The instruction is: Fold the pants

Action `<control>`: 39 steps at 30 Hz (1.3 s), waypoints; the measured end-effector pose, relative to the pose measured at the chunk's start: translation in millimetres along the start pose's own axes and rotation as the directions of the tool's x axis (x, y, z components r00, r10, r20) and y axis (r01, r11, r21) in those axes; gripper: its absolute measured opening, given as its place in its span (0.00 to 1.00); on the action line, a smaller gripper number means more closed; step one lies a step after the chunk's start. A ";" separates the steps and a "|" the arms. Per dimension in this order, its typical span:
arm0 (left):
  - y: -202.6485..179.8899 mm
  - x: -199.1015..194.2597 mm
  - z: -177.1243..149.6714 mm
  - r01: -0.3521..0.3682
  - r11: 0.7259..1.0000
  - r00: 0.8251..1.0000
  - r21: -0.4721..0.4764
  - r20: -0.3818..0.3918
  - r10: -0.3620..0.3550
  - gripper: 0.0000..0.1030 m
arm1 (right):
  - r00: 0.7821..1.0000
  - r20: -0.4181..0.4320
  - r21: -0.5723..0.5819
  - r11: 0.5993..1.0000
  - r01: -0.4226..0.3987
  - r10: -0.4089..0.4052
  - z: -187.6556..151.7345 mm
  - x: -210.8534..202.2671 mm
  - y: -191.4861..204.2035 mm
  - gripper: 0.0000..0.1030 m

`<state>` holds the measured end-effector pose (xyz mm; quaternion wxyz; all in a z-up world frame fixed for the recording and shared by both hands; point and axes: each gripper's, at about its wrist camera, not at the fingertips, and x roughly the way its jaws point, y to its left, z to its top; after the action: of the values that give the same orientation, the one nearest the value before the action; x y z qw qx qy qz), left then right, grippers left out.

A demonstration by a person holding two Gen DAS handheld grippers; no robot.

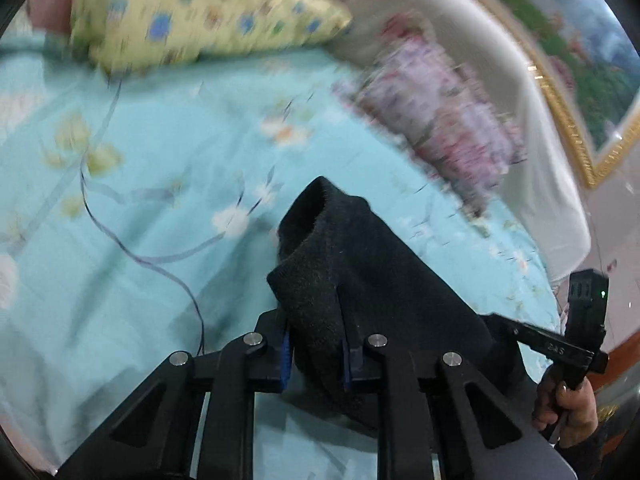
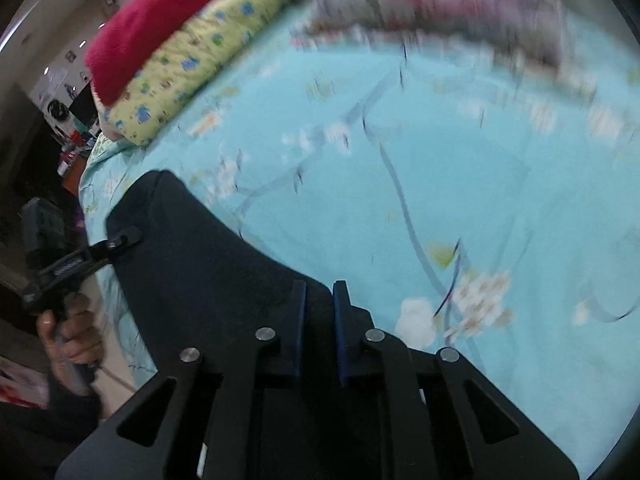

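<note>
Both grippers are clamped on the dark pants (image 1: 360, 280): left gripper (image 1: 316, 356) on a bunched, fuzzy edge, right gripper (image 2: 320, 328) on a flatter edge. Pants are held above the blue bedspread (image 1: 140, 200), lower centre. Pillows (image 1: 192, 20) line the upper frame; open bedspread lies between.

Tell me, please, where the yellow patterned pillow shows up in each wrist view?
Left wrist view: the yellow patterned pillow lies along the top, left of centre.
Right wrist view: it runs diagonally at upper left, under the red blanket.
Shared landmark: the black pants, held by both tongs.
</note>
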<state>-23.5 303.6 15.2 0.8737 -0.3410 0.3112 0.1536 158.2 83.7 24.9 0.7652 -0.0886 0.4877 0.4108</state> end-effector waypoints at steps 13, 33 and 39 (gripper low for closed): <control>25.4 30.8 -17.7 -0.063 0.990 0.998 0.130 -0.019 0.066 0.28 | 0.968 0.091 -0.060 0.969 0.238 -0.233 -6.9 49.7 5.9 0.14; -49.2 -34.5 -41.6 -0.073 0.969 0.996 0.236 0.066 0.058 0.52 | 0.929 0.318 0.248 0.963 0.109 -0.188 -110.8 -91.5 1.5 0.28; -86.9 -20.5 -62.2 0.006 0.955 1.000 0.297 -0.010 -0.003 0.52 | 0.911 0.347 0.340 0.935 0.101 -0.225 -146.8 -123.2 -14.7 0.29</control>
<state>-24.6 196.8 36.3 0.9139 -0.2071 0.3340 0.1014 46.8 -71.4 47.3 0.8812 0.0746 0.3800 0.2710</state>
